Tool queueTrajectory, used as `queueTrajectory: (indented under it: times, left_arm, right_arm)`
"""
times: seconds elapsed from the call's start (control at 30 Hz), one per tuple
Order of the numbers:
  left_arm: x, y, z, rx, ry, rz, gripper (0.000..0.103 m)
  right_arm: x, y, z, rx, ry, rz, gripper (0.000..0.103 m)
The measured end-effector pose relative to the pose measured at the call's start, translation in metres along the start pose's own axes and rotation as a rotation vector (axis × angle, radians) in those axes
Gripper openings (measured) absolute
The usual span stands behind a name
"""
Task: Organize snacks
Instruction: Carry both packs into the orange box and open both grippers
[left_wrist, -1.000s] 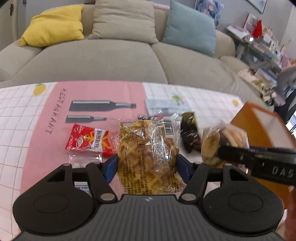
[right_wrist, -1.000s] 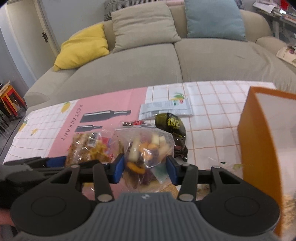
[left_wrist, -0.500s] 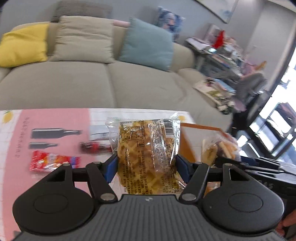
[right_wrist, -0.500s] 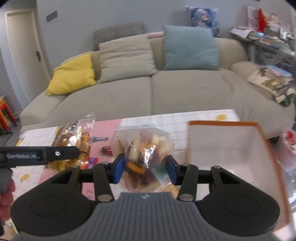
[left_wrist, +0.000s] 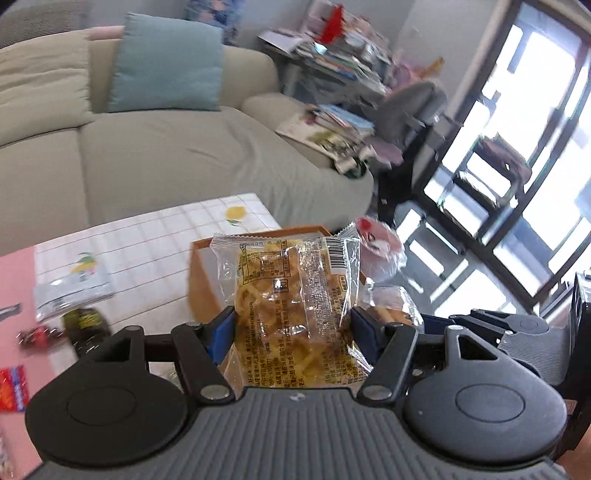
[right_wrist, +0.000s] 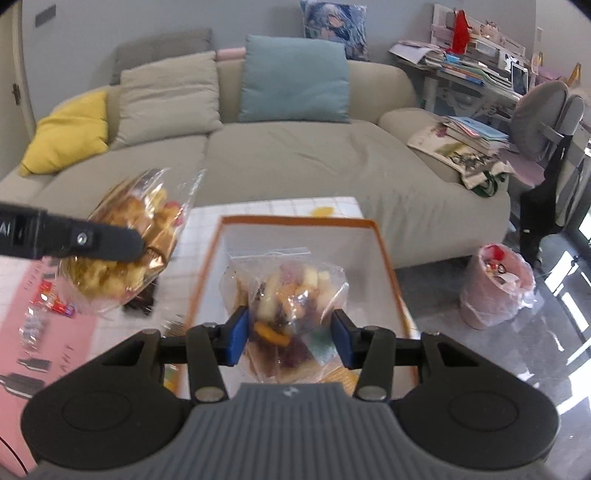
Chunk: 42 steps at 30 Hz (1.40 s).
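Note:
My left gripper (left_wrist: 290, 334) is shut on a clear waffle packet (left_wrist: 291, 306), held in the air in front of the orange box (left_wrist: 201, 280). In the right wrist view the same waffle packet (right_wrist: 125, 254) hangs at the left, pinched by the left gripper's black finger (right_wrist: 92, 240). My right gripper (right_wrist: 290, 339) is shut on a clear bag of mixed dried fruit (right_wrist: 291, 306), held above the open white inside of the orange box (right_wrist: 299, 221). The right gripper's body (left_wrist: 517, 332) shows at the right of the left wrist view.
Loose snacks lie on the pink and white checked tablecloth (left_wrist: 147, 240): a silver pouch (left_wrist: 70, 295), a dark packet (left_wrist: 85, 321), red packets (right_wrist: 51, 301). A beige sofa (right_wrist: 295, 155) stands behind the table. A pink bagged bin (right_wrist: 495, 284) sits on the floor at the right.
Both grippers have lifted their bags off the table and swung right toward the orange box. The fruit bag now hangs over the box's opening, with the waffle packet just left of it.

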<state>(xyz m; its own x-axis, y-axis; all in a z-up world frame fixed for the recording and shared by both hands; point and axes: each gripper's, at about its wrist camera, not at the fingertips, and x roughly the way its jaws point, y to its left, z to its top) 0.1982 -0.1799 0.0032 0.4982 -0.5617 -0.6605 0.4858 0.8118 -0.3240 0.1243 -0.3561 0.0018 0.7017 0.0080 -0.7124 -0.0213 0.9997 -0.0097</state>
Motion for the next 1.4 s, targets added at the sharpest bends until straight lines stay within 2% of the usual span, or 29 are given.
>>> queueTrajectory:
  times: [0.33,0.6,0.83,0.97,1.23,1.3,1.4]
  left_arm:
    - [0.081,-0.013,0.005,0.118,0.144,0.048,0.075]
    - [0.117,-0.001,0.004,0.145,0.214,0.072,0.075]
    - [0.13,0.01,0.014,0.142,0.224,0.073,0.077]
    - [0.13,0.017,0.019,0.127,0.217,0.064,0.086]
    - [0.113,0.042,0.032,-0.036,0.171,-0.011,0.089]
    - [0.106,0.046,0.035,-0.062,0.157,-0.035,0.089]
    - [0.099,0.049,0.037,-0.081,0.14,-0.033,0.089]
  right_arm:
    - [0.056,-0.023,0.001,-0.066,0.079,-0.018,0.047]
    - [0.089,-0.025,0.004,-0.145,0.082,-0.043,0.047]
    - [0.109,-0.028,0.018,-0.17,0.091,-0.036,0.045]
    - [0.119,-0.028,0.021,-0.16,0.106,-0.034,0.045]
    - [0.131,-0.035,0.026,-0.117,0.14,0.003,0.045]
    - [0.136,-0.036,0.028,-0.109,0.151,0.013,0.045]
    - [0.146,-0.034,0.03,-0.109,0.186,0.026,0.045]
